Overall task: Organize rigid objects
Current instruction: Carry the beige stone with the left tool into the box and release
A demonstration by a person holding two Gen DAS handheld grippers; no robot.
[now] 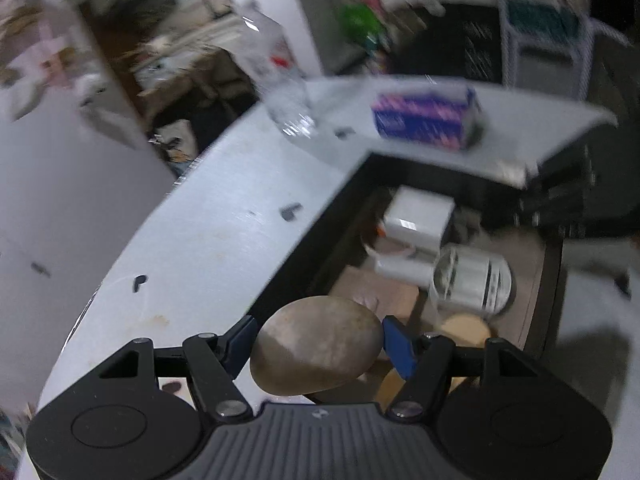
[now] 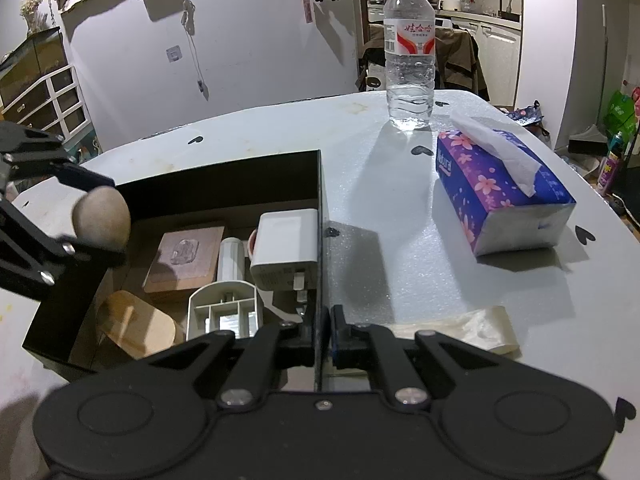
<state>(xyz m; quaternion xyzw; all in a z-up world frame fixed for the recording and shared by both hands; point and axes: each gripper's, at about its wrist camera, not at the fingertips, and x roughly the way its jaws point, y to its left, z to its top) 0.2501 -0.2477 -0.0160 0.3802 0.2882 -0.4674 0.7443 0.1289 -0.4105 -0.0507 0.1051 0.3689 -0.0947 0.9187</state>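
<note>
My left gripper (image 1: 318, 344) is shut on a smooth brown stone (image 1: 316, 350) and holds it above the near edge of a black open box (image 1: 304, 240); the stone also shows in the right wrist view (image 2: 102, 218) over the box's left wall. My right gripper (image 2: 321, 332) is shut on the box's right wall (image 2: 320, 220), pinching it near the front corner. In the box lie a white adapter (image 2: 286, 248), a brown plaque (image 2: 184, 258), a white spool (image 2: 224, 312) and a tan wooden oval (image 2: 136, 326).
A water bottle (image 2: 410, 52) stands at the back of the white table (image 2: 380, 272). A purple tissue pack (image 2: 500, 188) lies to the box's right. A crumpled cream wrapper (image 2: 472, 330) lies near my right gripper. The left wrist view is blurred.
</note>
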